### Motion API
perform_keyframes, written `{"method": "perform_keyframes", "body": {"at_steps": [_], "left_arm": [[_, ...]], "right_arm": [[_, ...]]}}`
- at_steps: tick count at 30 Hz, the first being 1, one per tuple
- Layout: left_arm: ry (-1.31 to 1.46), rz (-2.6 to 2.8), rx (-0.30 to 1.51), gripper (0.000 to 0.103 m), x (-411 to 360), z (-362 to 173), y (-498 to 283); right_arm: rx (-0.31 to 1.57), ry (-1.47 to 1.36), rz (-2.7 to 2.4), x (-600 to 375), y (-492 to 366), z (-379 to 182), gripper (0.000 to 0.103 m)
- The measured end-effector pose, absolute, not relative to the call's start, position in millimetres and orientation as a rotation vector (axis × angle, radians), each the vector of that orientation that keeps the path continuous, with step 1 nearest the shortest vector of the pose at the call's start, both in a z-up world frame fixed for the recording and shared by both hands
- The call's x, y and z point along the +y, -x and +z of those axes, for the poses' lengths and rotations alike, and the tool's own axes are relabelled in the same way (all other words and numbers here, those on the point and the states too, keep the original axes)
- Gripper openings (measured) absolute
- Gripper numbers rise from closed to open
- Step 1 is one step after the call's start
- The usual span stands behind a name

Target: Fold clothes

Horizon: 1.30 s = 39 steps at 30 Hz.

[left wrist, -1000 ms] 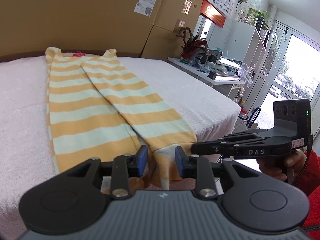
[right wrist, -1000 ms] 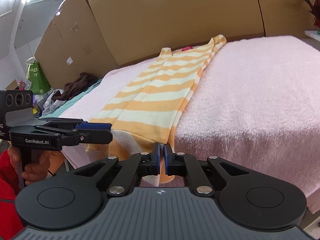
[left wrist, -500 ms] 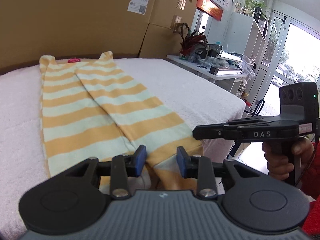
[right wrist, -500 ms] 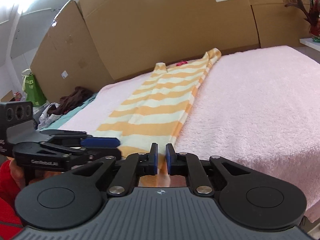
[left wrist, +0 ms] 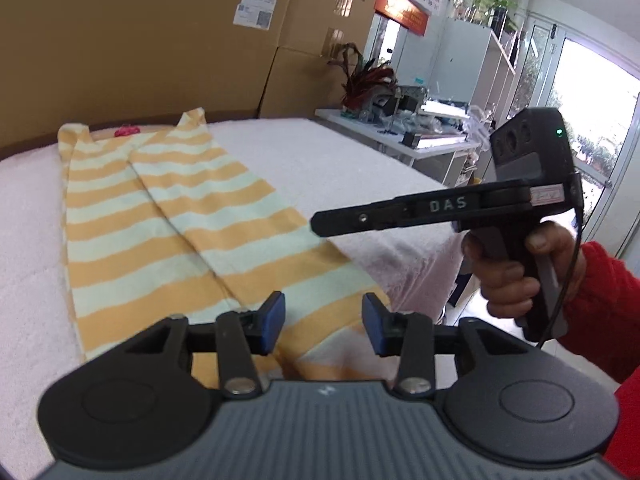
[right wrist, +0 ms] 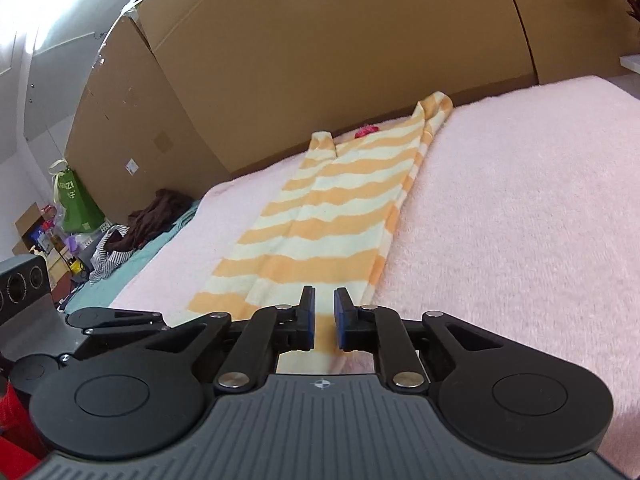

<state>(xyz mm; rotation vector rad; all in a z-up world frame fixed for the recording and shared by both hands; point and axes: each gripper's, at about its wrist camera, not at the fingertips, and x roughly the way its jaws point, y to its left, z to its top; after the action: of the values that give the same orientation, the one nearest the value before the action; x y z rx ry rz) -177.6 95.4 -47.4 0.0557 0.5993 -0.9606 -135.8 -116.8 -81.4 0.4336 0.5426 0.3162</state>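
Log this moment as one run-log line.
stage: lengthwise fold laid | striped garment flat on pink towel, right side folded over | left gripper open, holding nothing | right gripper slightly open, holding nothing

The left gripper (left wrist: 323, 322) sat low at the near hem of the striped garment (left wrist: 168, 236), its 2 blue pads (left wrist: 273, 316) spread wide with cloth visible between them but not pinched. The garment lay folded lengthwise on the pink towel-covered table (left wrist: 344, 168), orange and pale bands running away toward the cardboard boxes (left wrist: 160, 40). To the right, a hand (left wrist: 516, 268) in a red sleeve (left wrist: 608, 308) held the right gripper (left wrist: 320, 224) above the table edge, its fingers seen side-on, their spacing unreadable.
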Motion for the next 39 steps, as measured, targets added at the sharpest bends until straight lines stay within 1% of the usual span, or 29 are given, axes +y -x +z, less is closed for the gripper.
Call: {"method": "perform_keyframes", "body": {"at_steps": [1,2,3,4,5,6,8,9,11,12,14,19,22,25,27,29,33,34,35,39], "left_arm": [[-0.061,-0.958,0.584,0.05,92.3,-46.7,174.7],[-0.071,-0.942,0.59,0.051,87.6,-48.9,169.3],[-0.075,-0.931,0.615,0.051,83.3,-52.9,164.4],[-0.074,-0.931,0.627,0.047,83.0,-57.3,161.9],[-0.075,-0.933,0.637,0.048,82.8,-61.2,160.0],[-0.091,-0.944,0.63,0.049,84.1,-60.8,162.3],[-0.1,-0.95,0.624,0.051,86.7,-60.2,163.8],[-0.096,-0.952,0.626,0.052,87.8,-60.0,163.4],[-0.075,-0.96,0.633,0.054,88.5,-60.7,160.2],[-0.066,-0.964,0.634,0.055,88.7,-61.2,159.1],[-0.06,-0.976,0.627,0.07,88.5,-62.4,160.7],[-0.045,-1.004,0.61,0.083,88.0,-65.3,164.5],[-0.036,-1.021,0.599,0.087,87.7,-67.0,166.8],[-0.027,-1.038,0.589,0.089,87.5,-68.7,168.9],[-0.016,-1.045,0.597,0.089,88.1,-68.1,167.4],[-0.016,-1.049,0.603,0.092,86.2,-67.5,167.5],[-0.03,-1.052,0.608,0.092,82.9,-64.3,168.6],[-0.03,-1.054,0.608,0.09,83.6,-62.4,168.7],[-0.022,-1.051,0.596,0.088,87.2,-58.2,168.2],[-0.017,-1.031,0.515,0.088,103.4,-37.6,164.7]], "right_arm": [[0.541,-0.429,0.329,-115.4,131.1,-78.4,0.014],[0.54,-0.424,0.342,-114.1,126.4,-75.3,0.014],[0.567,-0.396,0.324,-111.1,118.8,-75.7,0.014],[0.595,-0.367,0.303,-108.0,111.2,-76.4,0.012],[0.595,-0.359,0.304,-109.8,107.5,-74.9,0.007],[0.594,-0.353,0.306,-112.0,104.0,-73.2,0.008],[0.592,-0.34,0.311,-116.3,97.1,-69.9,0.016],[0.591,-0.333,0.313,-118.4,93.7,-68.2,0.018],[0.624,-0.309,0.341,-116.2,78.8,-68.1,0.018],[0.64,-0.273,0.334,-115.3,70.0,-69.4,0.015],[0.663,-0.233,0.329,-117.5,52.4,-69.9,0.006],[0.679,-0.248,0.316,-138.0,-4.5,-65.0,0.007],[0.686,-0.27,0.31,-148.9,-42.9,-69.3,0.006],[0.673,-0.315,0.293,-159.0,-75.2,-72.1,0.006],[0.652,-0.323,0.273,-162.9,-93.1,-73.3,0.002],[0.623,-0.316,0.243,-164.2,-105.8,-74.2,0.001],[0.585,-0.354,0.208,-166.0,-110.2,-78.6,0.0],[0.577,-0.37,0.206,-166.6,-107.4,-78.7,0.009],[0.558,-0.378,0.223,-167.2,-98.1,-75.0,0.01],[0.53,-0.347,0.361,-162.1,-52.9,-63.5,0.011]]}}
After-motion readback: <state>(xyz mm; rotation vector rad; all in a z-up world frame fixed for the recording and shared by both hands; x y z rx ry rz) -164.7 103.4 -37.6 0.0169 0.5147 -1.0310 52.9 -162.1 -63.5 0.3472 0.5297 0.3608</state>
